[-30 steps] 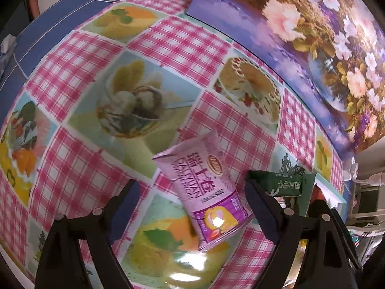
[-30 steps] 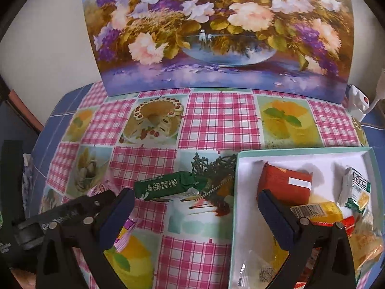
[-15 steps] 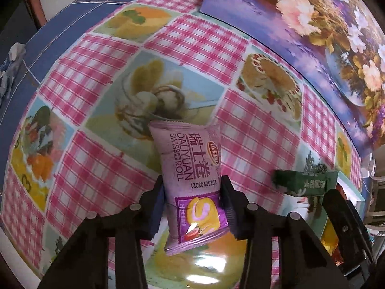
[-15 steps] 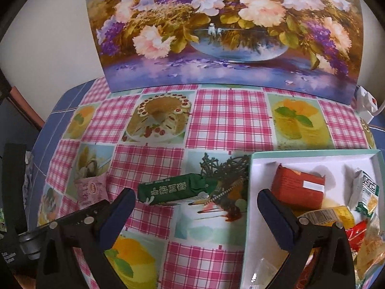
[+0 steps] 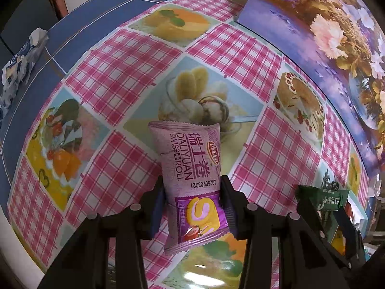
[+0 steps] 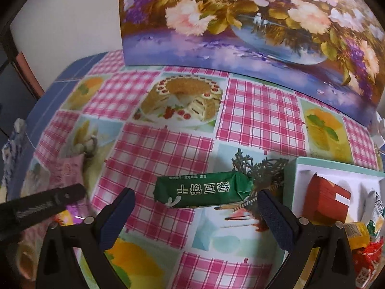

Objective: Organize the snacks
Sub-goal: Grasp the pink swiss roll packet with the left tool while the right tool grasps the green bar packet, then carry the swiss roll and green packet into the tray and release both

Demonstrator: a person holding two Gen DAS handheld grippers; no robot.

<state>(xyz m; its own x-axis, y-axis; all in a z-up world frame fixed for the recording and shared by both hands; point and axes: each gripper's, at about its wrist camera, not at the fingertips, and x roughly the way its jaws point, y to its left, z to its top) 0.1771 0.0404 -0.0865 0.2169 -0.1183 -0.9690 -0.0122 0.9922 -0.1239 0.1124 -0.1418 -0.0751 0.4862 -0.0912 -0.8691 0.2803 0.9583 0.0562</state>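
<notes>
Purple swiss roll packet (image 5: 192, 183) | clamped between left tool (image 5: 192, 207) pads

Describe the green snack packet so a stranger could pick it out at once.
Find the white tray with the mint rim on the pink checked tablecloth, below the flower painting. Just left of that tray, between the open fingers of the right gripper, lies the green snack packet. It is the only dark green wrapper, long with white characters.
</notes>
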